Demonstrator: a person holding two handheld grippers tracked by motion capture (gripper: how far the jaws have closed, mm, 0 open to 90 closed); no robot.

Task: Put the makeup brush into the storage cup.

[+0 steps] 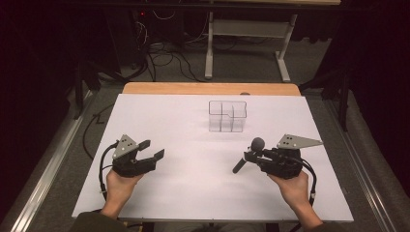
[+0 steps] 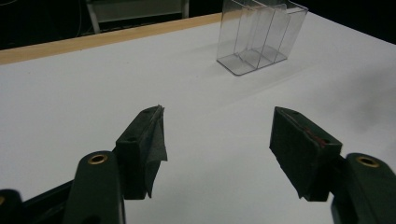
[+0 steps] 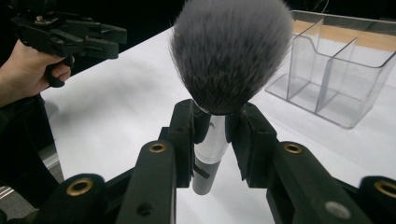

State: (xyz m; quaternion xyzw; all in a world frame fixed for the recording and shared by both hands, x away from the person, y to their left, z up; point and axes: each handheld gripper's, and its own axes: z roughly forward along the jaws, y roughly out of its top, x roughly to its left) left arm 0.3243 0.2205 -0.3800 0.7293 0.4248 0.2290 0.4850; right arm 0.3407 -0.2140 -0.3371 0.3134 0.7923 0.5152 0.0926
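No readable writing or brand on anything. Left tongs (image 1: pixel 151 150) at 8 o'clock on the desk (image 1: pixel 183 193), held in the left hand (image 1: pixel 118 186) with the forearm coming in from the bottom edge, jaws pointing toward 2 o'clock, spread wide, nothing between the black padded fingers (image 2: pixel 303 149); grey three-cornered plate on top. Clear plastic organizer (image 1: pixel 227 116) at 12 o'clock near the far edge of the desk, boxy, split into compartments, see-through walls. Right tongs (image 1: pixel 251 155) at 4 o'clock, right hand (image 1: pixel 291 188) gripping from behind, jaws pointing toward 9 o'clock, closed tight on a makeup brush (image 1: pixel 249 153): pads clamp the silvery ferrule just under the head, handle dark and round, slanting down toward 7 o'clock, tip just above the desk. Brush head fluffy, domed, grey bristles with darker tips. Desk surface matte white, wooden strip along the far edge.
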